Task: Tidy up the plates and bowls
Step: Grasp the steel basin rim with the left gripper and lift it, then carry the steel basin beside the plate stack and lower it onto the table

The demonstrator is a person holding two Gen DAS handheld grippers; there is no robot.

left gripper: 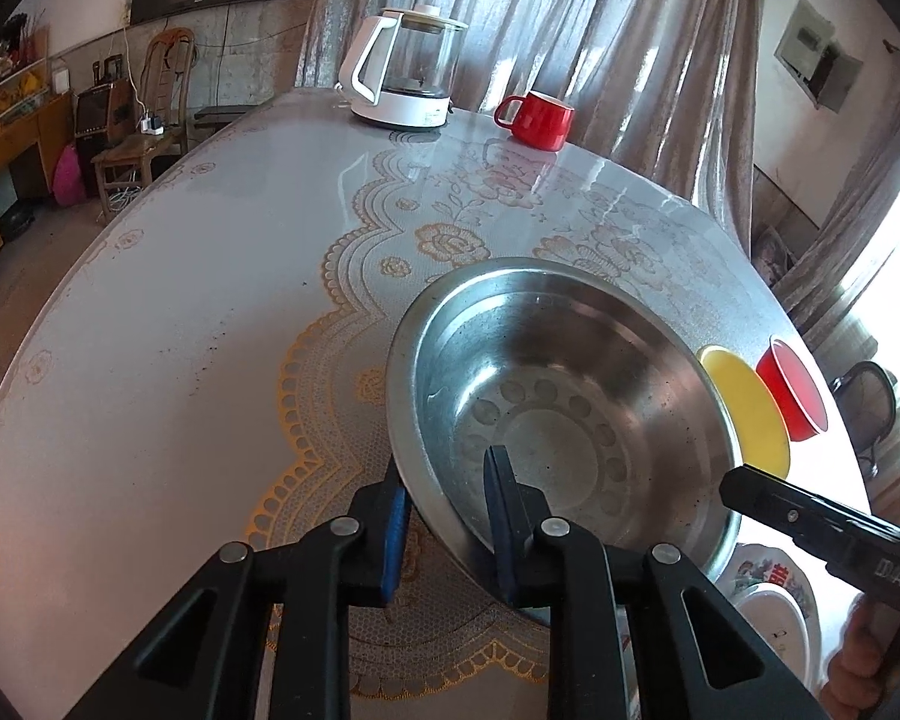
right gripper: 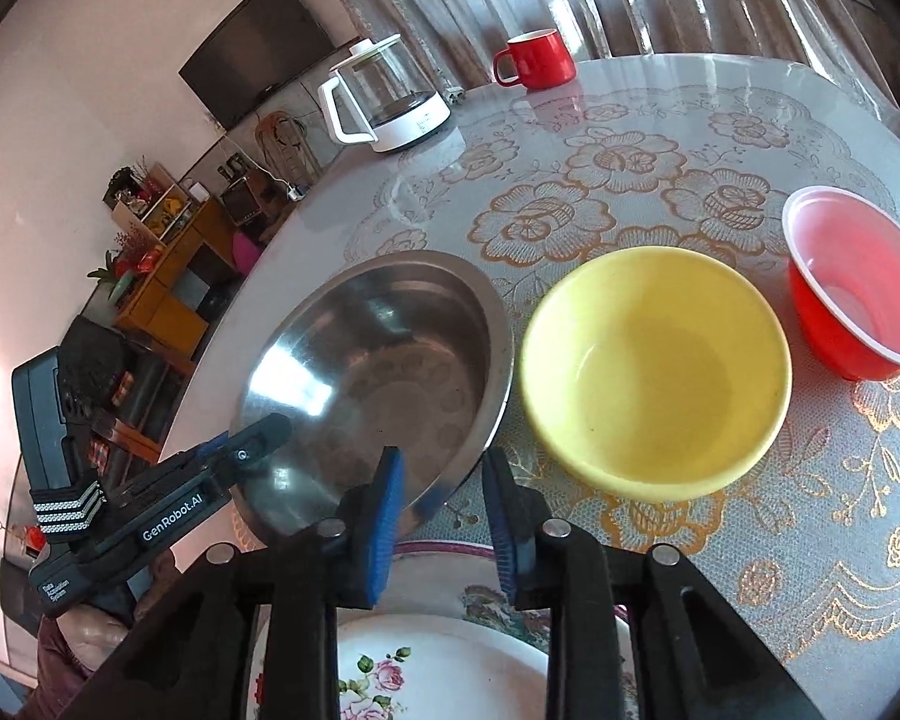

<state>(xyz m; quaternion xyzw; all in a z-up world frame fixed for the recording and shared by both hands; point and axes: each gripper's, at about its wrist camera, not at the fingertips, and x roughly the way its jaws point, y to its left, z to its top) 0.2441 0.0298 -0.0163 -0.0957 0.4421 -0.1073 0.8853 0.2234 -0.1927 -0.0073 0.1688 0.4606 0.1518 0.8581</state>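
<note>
left gripper (left gripper: 447, 516): clamped on steel bowl (left gripper: 564, 396) rim at 7 o'clock, tilting it for stacking
right gripper (right gripper: 441, 504): jaws parted astride the rim, pads not touching

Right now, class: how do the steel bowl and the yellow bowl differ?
The steel bowl is shiny metal with a wide flat rim; the yellow bowl is matte and plain-edged. The steel bowl is tilted, with the left gripper astride its rim; the yellow bowl sits flat, untouched. The steel bowl looks wider. Both are round, empty and upright.
</note>
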